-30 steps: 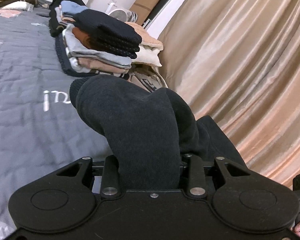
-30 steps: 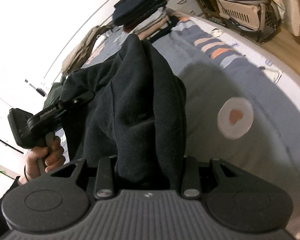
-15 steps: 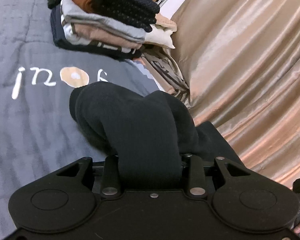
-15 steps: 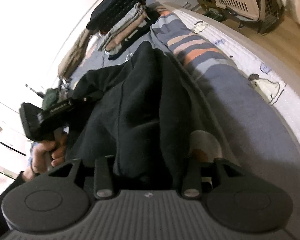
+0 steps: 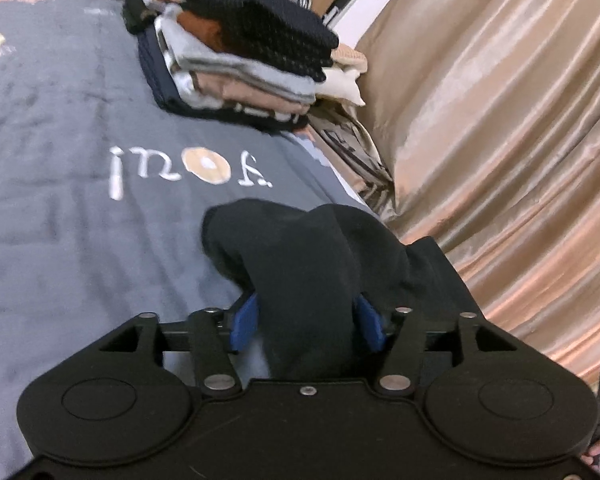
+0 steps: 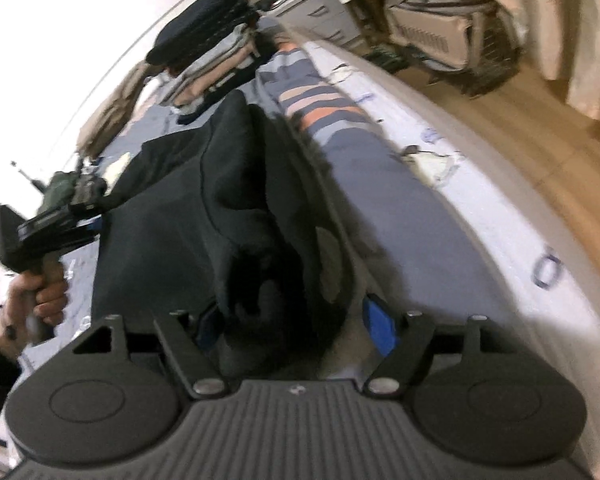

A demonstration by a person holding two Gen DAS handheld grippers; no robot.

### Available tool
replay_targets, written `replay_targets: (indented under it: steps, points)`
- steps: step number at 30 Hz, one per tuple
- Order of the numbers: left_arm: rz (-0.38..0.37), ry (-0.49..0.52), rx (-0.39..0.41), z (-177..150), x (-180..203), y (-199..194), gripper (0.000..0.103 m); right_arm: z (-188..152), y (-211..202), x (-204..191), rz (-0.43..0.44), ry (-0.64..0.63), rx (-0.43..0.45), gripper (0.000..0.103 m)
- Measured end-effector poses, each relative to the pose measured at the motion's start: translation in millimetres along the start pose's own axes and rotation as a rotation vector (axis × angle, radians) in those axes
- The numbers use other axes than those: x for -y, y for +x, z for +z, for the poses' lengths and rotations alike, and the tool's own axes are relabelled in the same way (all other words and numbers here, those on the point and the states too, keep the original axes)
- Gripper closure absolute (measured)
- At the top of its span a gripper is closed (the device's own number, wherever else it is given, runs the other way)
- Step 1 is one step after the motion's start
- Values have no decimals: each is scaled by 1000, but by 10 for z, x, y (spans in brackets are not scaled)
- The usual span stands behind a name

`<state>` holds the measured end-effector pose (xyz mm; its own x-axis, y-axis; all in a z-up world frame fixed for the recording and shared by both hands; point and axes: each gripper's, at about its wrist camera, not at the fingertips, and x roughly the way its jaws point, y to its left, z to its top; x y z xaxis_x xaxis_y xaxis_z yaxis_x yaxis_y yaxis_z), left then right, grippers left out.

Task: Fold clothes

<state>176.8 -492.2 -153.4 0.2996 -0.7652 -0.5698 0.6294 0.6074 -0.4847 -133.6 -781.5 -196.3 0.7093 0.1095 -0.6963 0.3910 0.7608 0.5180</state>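
Two releases at once. Half a second ago: clamped on the black sweatshirt, both sides, pads buried in cloth. Now: opening on the left gripper and on the right gripper, blue pads bared, with the bunched cloth between the jaws but no longer pinched. On the right, clear daylight between the outer pad and the fabric; on the left, slack on one side at least, contact on the other too close to call.

Also lower than a second ago: sweatshirt down on the grey bed cover, close to the bed's right edge beside the tan curtain, just short of the "joy" lettering. Seen from the right wrist: spread flat between the two tools, with a raised ridge of folds running toward the right gripper. Far edge of the bed: stack of folded clothes, well apart from this piece.

Meaning for the task, as a judgement: lay-down step finishing, fold itself not yet made. Next likely need: back out without dragging cloth, then smooth the ridge and regrip a sleeve or hem. Risk: fabric snagging on a pad and lifting with it.
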Motion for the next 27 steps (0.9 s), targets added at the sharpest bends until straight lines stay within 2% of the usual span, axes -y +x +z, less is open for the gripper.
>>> replay_targets:
  steps: [1,5,6,10,14,17,22,27]
  points:
    - [7,10,9,-20,20,-82,33,-25,-46,-33,-20,1,8,30]
    - [31,71,17,-123,195,-394,21,-148,-281,-207,-76,1,71,31]
    - [37,89,12,-153,250,-465,13,-180,-341,-246,-83,9,90,31]
    - [44,159,9,-283,480,-713,3,-302,-563,-475,-107,29,149,30]
    - [44,234,36,-389,674,-907,0,-349,-730,-756,-122,-19,202,31]
    - [22,284,55,-477,771,-1007,0,-250,-780,-919,-119,-70,236,30]
    - [23,332,40,-609,815,-986,0,135,-642,-1070,-102,-118,240,30]
    - [25,360,12,-779,771,-815,0,613,-248,-1263,-103,-216,233,30]
